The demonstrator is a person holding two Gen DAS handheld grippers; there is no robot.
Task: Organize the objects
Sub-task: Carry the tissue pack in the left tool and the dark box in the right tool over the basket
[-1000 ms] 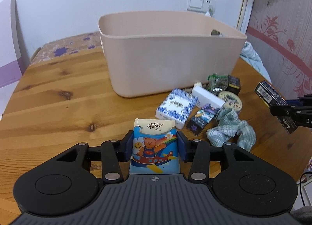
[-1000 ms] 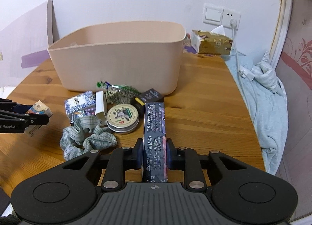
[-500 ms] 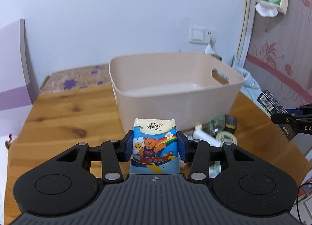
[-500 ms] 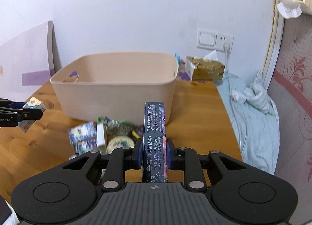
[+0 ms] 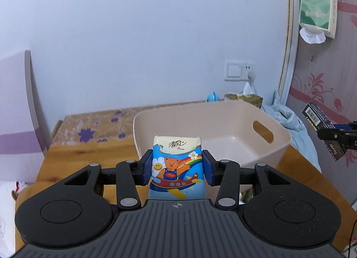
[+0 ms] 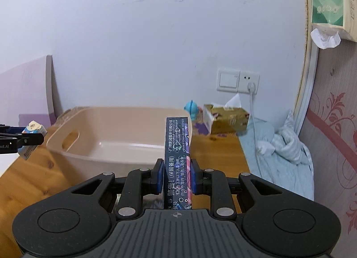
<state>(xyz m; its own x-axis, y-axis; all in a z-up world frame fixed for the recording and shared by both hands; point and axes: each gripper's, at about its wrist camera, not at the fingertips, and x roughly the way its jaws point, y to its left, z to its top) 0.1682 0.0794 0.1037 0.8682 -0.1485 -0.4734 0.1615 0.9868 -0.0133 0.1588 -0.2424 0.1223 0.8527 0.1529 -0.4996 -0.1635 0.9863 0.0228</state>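
My left gripper (image 5: 177, 169) is shut on a tissue pack (image 5: 177, 164) printed with a cartoon bear and rainbow, held above the table in front of the beige plastic bin (image 5: 276, 146). A long dark box (image 6: 177, 157) with white print sits clamped in my right gripper (image 6: 176, 178), raised before the same bin (image 6: 89, 153), whose inside looks empty. In the right wrist view the left gripper (image 6: 33, 138) and its tissue pack (image 6: 33, 129) show at the left edge. In the left wrist view the right gripper (image 5: 334, 134) and its dark box (image 5: 319, 117) show at the right edge.
The bin stands on a wooden table (image 6: 40, 168). Behind it are a gold tissue box (image 6: 227, 119) and a small blue figure (image 6: 191, 109). Light blue cloth (image 6: 279, 146) lies at the right by a wall socket (image 6: 238, 81). A green tissue pack (image 5: 316, 1) hangs on the wall.
Both grippers have risen with their loads and tilted up. The small items on the table have dropped out of sight below, and the bin's inside has come into view.
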